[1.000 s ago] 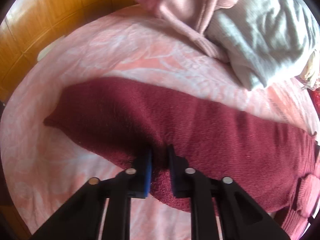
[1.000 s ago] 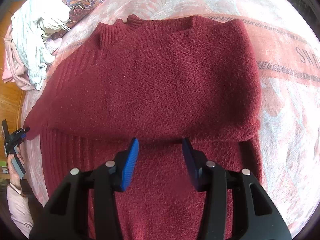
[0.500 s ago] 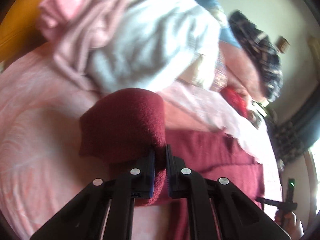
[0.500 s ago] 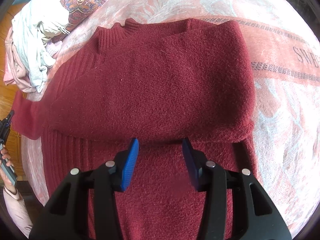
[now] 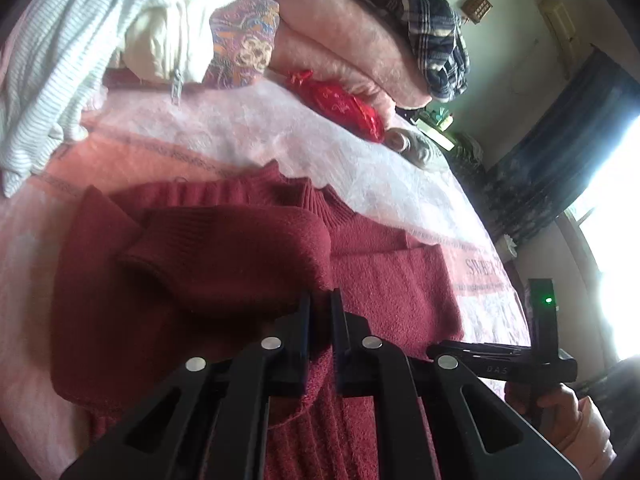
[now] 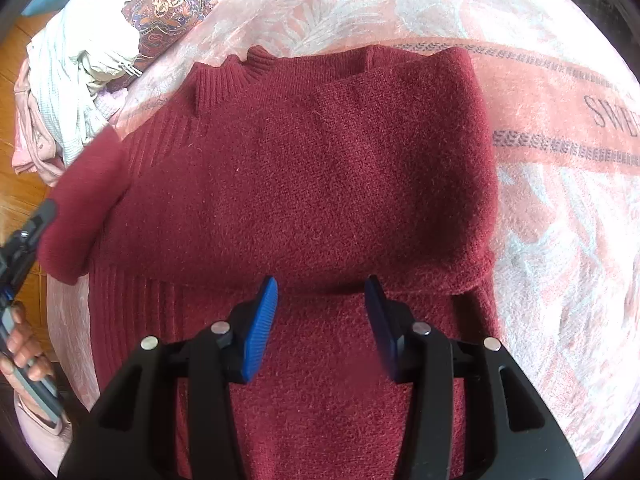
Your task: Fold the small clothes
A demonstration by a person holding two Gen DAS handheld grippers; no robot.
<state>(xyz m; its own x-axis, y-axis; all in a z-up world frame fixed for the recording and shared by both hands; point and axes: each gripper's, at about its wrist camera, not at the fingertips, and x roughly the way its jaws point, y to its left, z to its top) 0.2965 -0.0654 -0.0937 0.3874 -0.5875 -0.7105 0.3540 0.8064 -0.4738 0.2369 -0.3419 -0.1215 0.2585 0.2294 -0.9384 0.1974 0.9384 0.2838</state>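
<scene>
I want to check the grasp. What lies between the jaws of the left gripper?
In the left wrist view, the left gripper is shut on a fold of the dark red sweater, its sleeve; nothing else lies between the jaws.

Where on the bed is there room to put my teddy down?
Bare bedspread lies right of the sweater, and a strip sits above its collar. The upper left is crowded with a clothes pile.
</scene>
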